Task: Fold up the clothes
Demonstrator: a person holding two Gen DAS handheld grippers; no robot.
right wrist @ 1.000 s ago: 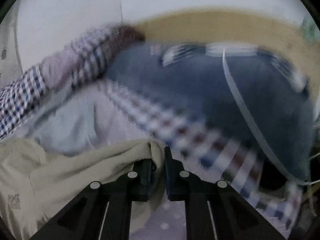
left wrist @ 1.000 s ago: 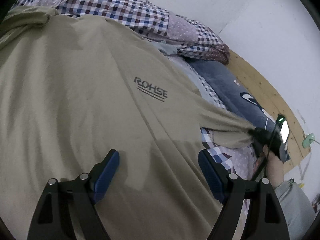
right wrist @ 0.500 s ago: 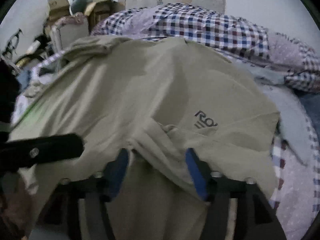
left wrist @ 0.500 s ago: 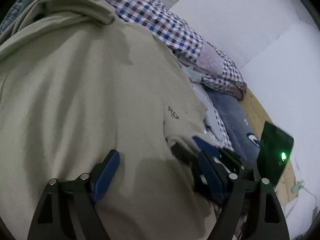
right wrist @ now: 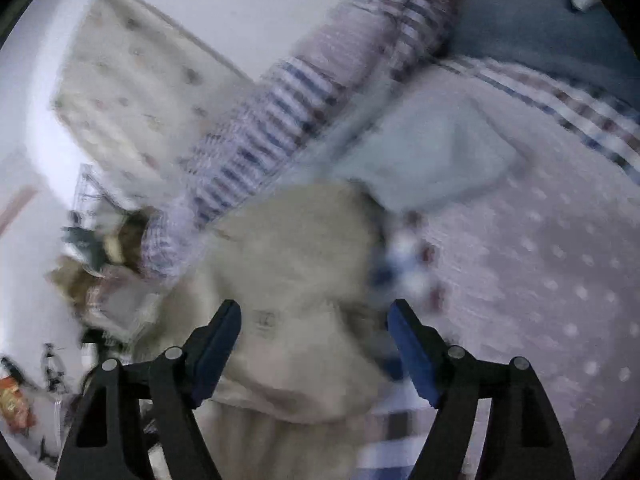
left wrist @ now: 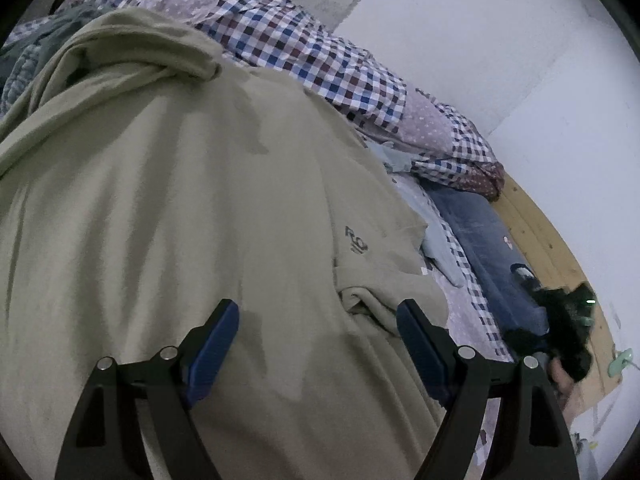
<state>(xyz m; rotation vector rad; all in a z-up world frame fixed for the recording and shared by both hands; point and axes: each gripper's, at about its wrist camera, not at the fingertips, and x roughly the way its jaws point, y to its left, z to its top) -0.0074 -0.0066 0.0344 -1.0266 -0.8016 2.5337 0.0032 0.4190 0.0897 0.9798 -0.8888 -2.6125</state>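
Note:
An olive-beige T-shirt [left wrist: 192, 216] with a small dark logo [left wrist: 356, 242] lies spread across the bed and fills most of the left wrist view. Its right sleeve [left wrist: 384, 292] is folded inward onto the body. My left gripper [left wrist: 318, 320] hovers open just above the shirt's lower part, nothing between its blue pads. In the blurred right wrist view, my right gripper [right wrist: 314, 322] is open over the shirt [right wrist: 296, 276] near its edge, holding nothing. The right gripper's dark body [left wrist: 560, 328] shows at the far right of the left wrist view.
A checked and dotted quilt [left wrist: 304, 52] lies bunched along the wall behind the shirt. A pale blue garment [left wrist: 436, 240] and a dark blue pillow [left wrist: 488, 240] lie to the right, on a dotted sheet [right wrist: 540, 264]. A wooden bed edge [left wrist: 548, 232] runs along the white wall.
The right gripper carried the right sleeve inward over the shirt, opened and let it go, then drew back to the right. The left gripper stayed open and tilted slightly.

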